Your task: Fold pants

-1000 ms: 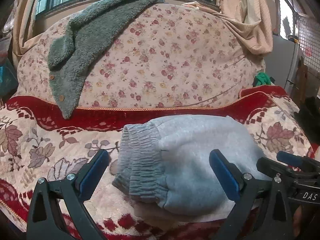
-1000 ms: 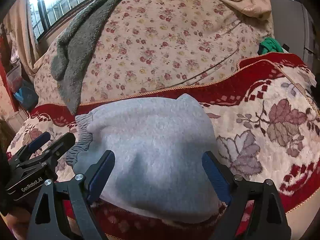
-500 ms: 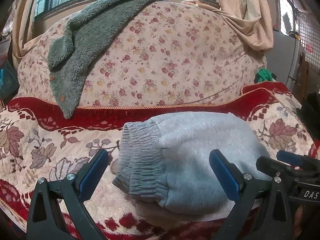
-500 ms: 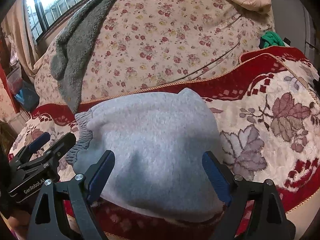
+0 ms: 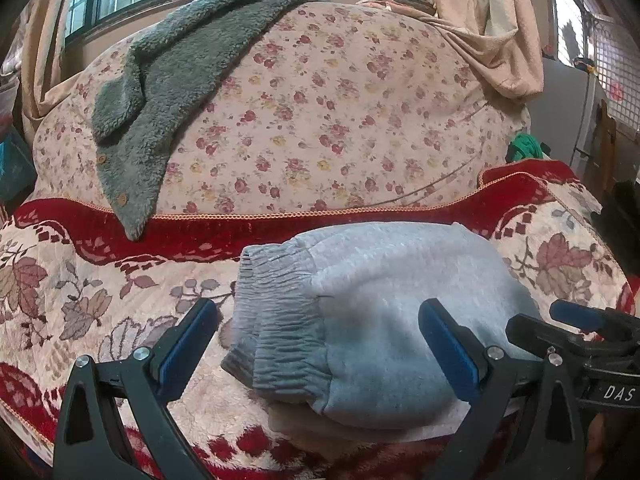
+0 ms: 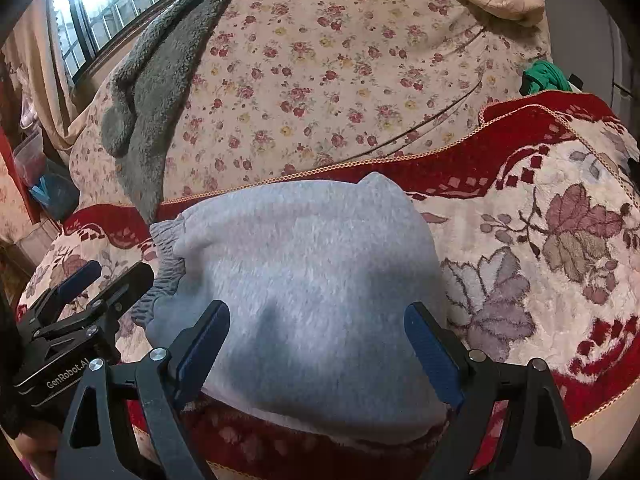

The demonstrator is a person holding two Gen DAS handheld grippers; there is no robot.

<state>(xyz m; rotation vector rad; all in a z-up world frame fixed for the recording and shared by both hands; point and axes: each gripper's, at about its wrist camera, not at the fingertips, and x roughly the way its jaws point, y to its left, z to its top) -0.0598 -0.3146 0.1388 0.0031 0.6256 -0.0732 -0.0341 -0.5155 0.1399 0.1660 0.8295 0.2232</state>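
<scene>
The grey fleece pants (image 5: 384, 312) lie folded into a compact bundle on the sofa seat, the gathered elastic waistband (image 5: 280, 320) at their left end. They also show in the right wrist view (image 6: 312, 288). My left gripper (image 5: 316, 344) is open and empty, held just in front of the bundle's waistband end. My right gripper (image 6: 316, 344) is open and empty in front of the bundle's right part. Each gripper shows in the other's view, the right one (image 5: 576, 332) at the right edge, the left one (image 6: 76, 300) at the left edge.
The seat is covered by a red and cream leaf-patterned blanket (image 5: 80, 288). A floral backrest (image 5: 320, 120) rises behind, with a grey-green fleece jacket (image 5: 176, 72) draped over it. A green cloth (image 6: 544, 76) lies at the far right. Curtains and a window are behind.
Both grippers have pulled back slightly and risen, so the folded pants sit a little lower in view. The pants have not moved and both grippers stay open.
</scene>
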